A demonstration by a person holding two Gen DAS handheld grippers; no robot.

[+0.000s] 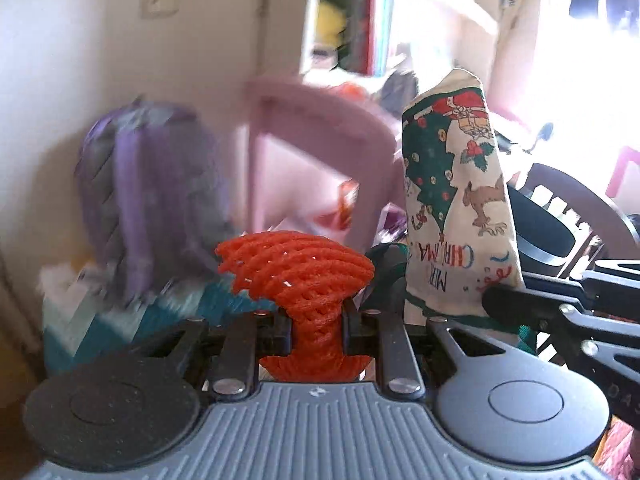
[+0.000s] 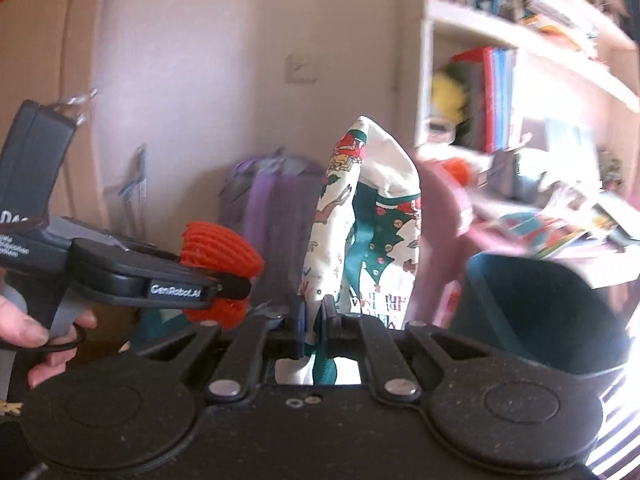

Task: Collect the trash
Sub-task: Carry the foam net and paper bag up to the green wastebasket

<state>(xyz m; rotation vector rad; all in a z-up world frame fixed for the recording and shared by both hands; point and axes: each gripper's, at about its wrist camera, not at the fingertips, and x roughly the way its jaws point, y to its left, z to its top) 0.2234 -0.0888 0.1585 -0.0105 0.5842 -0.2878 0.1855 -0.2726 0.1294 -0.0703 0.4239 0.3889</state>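
Orange foam net (image 1: pixel 298 276) pinched at its waist between left gripper (image 1: pixel 316 328) fingers, flaring out above and below them. Christmas-print wrapper (image 2: pixel 360 216) clamped between right gripper (image 2: pixel 312 328) fingers, standing up past the tips. Dark teal bin (image 2: pixel 536 312) just right of the right fingers, probably the drop target; blur makes that uncertain. Judgement: both pieces picked up, neither binned yet. Drop-off remains.

Orange foam net sleeve (image 1: pixel 298 276), pinched at its waist between the left jaws, flares out beyond them; Christmas-print cloth bag (image 2: pixel 370 216) stands upright from the right jaws.
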